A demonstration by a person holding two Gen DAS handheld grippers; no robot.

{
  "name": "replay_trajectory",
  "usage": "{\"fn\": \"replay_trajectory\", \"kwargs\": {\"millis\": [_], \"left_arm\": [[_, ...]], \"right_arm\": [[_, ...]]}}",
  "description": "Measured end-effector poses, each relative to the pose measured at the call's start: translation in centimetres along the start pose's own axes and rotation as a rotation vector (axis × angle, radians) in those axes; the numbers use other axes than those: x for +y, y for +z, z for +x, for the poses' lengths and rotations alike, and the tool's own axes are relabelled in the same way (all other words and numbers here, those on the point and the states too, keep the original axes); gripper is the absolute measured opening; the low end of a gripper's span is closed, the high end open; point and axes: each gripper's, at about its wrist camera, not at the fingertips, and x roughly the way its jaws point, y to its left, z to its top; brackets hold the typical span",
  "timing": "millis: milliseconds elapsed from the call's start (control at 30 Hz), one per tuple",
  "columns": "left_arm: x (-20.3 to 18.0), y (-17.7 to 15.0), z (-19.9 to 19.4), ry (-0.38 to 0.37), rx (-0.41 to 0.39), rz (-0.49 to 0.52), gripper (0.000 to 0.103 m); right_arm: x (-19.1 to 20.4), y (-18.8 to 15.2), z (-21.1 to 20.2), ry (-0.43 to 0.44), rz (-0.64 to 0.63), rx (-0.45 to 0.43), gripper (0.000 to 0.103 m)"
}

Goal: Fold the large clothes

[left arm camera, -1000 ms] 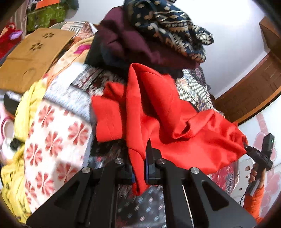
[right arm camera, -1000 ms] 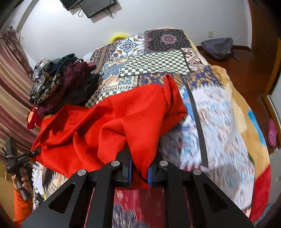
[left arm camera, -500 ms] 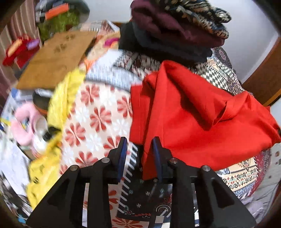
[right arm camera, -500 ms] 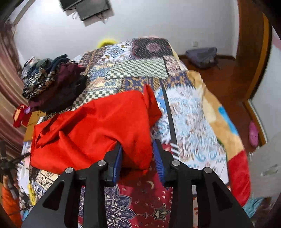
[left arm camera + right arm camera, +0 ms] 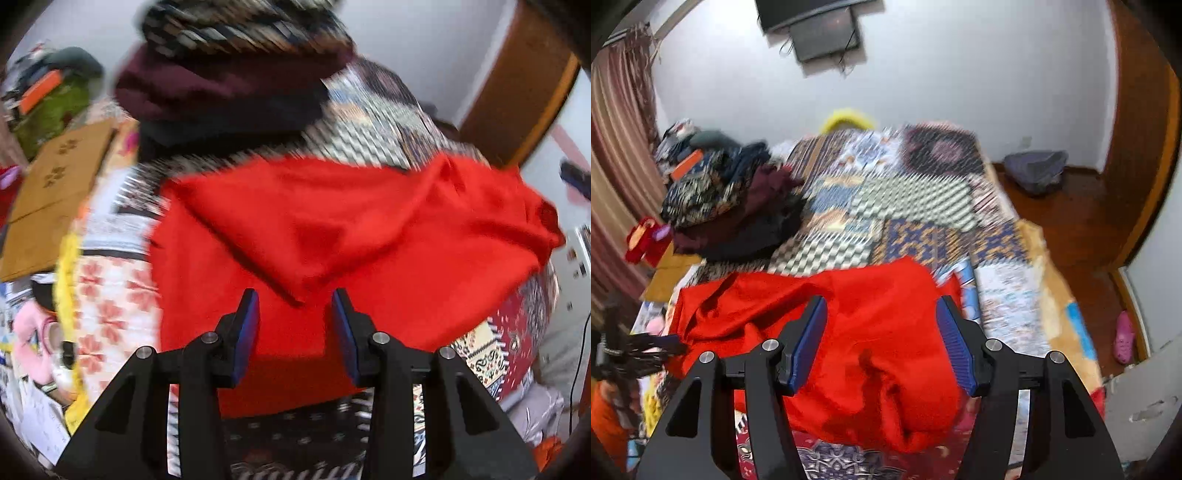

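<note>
Your left gripper [image 5: 295,325] has just opened and grips nothing. One red garment [image 5: 351,240] lies loosely doubled on the bedspread [image 5: 916,206] near you; I judge this fold laid, with more folds and smoothing left. One stack [image 5: 731,206] sits beyond. Your right gripper [image 5: 882,343], also just opened, holds nothing.

Matt red cloth garment [image 5: 369,236] (patterned cloth bedspread [image 5: 916,206])

Garment [image 5: 871,343] is spread on bed [image 5: 1008,314] near its front edge; clothes pile [image 5: 735,206] is stacked behind it to the left
</note>
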Motion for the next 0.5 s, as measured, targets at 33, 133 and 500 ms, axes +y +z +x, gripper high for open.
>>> {"fn": "replay_trajectory", "kwargs": {"millis": [33, 133, 500], "left_arm": [[-0.4, 0.0, 0.9, -0.011, 0.021, 0.009, 0.04], [-1.5, 0.8, 2.8, -0.008, 0.047, 0.036, 0.04], [4.1, 12.4, 4.5, 0.238, -0.112, -0.144, 0.04]], "right_arm": [[0.6, -0.1, 1.4, 0.021, -0.037, 0.04, 0.057], [1.7, -0.5, 4.8, 0.037, -0.118, 0.158, 0.057], [-4.1, 2.4, 8.0, -0.032, 0.015, 0.237, 0.057]]}}
